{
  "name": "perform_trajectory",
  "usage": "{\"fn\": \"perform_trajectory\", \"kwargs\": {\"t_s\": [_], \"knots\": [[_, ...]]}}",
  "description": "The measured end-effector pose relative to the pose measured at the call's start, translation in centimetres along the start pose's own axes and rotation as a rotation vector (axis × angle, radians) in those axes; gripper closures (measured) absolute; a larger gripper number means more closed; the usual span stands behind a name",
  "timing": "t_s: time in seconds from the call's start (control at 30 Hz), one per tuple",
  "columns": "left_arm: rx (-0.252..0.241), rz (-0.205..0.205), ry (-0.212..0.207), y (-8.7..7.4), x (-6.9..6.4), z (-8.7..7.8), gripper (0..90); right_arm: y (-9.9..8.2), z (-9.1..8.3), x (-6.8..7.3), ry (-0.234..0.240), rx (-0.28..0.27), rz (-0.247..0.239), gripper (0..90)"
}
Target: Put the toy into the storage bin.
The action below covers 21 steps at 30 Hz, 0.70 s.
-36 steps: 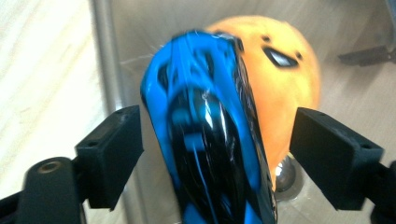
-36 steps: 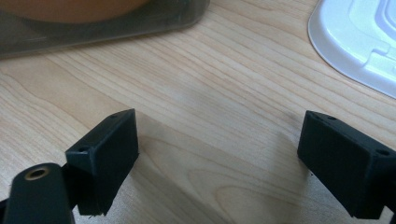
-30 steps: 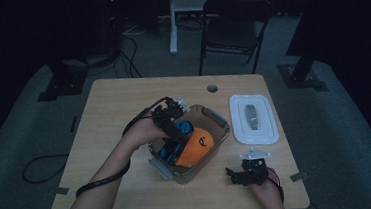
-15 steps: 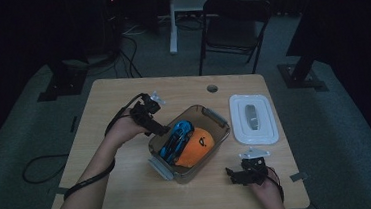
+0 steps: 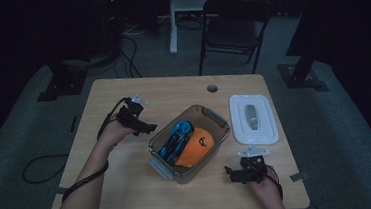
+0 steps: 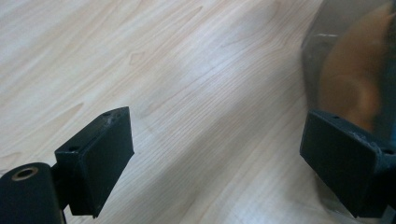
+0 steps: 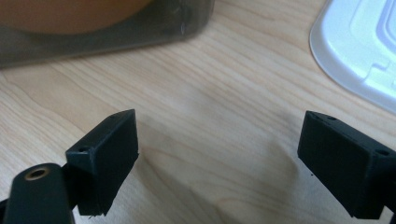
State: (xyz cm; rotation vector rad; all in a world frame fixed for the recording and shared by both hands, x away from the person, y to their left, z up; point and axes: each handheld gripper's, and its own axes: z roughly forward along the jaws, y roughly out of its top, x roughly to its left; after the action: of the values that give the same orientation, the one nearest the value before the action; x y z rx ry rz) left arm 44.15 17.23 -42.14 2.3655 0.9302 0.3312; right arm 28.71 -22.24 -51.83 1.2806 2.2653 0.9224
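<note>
The clear plastic container [image 5: 190,140] sits near the middle of the tabletop [image 5: 130,189], turned askew to its edges. Inside lie an orange item [image 5: 195,149] and a blue item [image 5: 177,135], side by side and touching. The white lid [image 5: 253,119] lies flat toward the right edge of the tabletop, apart from the container.

The left hand-held gripper [image 5: 145,128] sits just beside the container's left wall, toward the left edge. In the left gripper view its jaws stand wide apart over bare wood, nothing between them; the container wall [image 6: 348,60] shows just past one jaw.

The right hand-held gripper [image 5: 233,173] rests near the front edge, towards the right corner, below the lid. Its jaws stand wide apart, nothing between them; the container [image 7: 107,28] and lid [image 7: 359,46] lie beyond.
</note>
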Motion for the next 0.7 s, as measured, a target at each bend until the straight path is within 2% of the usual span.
{"fn": "perform_trajectory", "kwargs": {"t_s": [0.07, 0.13, 0.27, 0.37, 0.43, 0.53, 0.7], "knots": [[0.003, -0.008, 0.0, -0.3, 0.1, 0.4, 10.4, 0.2, 0.0, 0.0, 0.002, -0.005, 0.001, 11.9], [-0.001, -0.004, 0.006, -1.0, 0.5, 1.9, 10.4, 0.8, 0.1, 0.0, -0.005, -0.016, -0.001, 11.9], [0.024, -0.004, -0.002, -1.4, 0.6, 3.2, 10.4, 1.4, 0.4, 0.1, -0.012, -0.021, 0.001, 11.9], [0.034, -0.015, -0.032, -1.5, 0.4, 4.5, 10.3, 1.8, 1.1, 0.3, -0.006, -0.02, -0.001, 11.9], [0.032, -0.003, -0.037, -1.6, 0.2, 5.0, 10.4, 2.1, 1.4, 0.4, -0.005, -0.014, -0.005, 11.9], [0.038, 0.007, -0.069, -1.7, -0.1, 5.4, 10.4, 2.5, 1.8, 0.7, -0.003, -0.021, -0.003, 11.9], [0.062, 0.046, -0.109, -2.0, -1.1, 5.9, 10.3, 3.0, 2.2, 1.1, -0.005, -0.03, -0.001, 11.9]]}}
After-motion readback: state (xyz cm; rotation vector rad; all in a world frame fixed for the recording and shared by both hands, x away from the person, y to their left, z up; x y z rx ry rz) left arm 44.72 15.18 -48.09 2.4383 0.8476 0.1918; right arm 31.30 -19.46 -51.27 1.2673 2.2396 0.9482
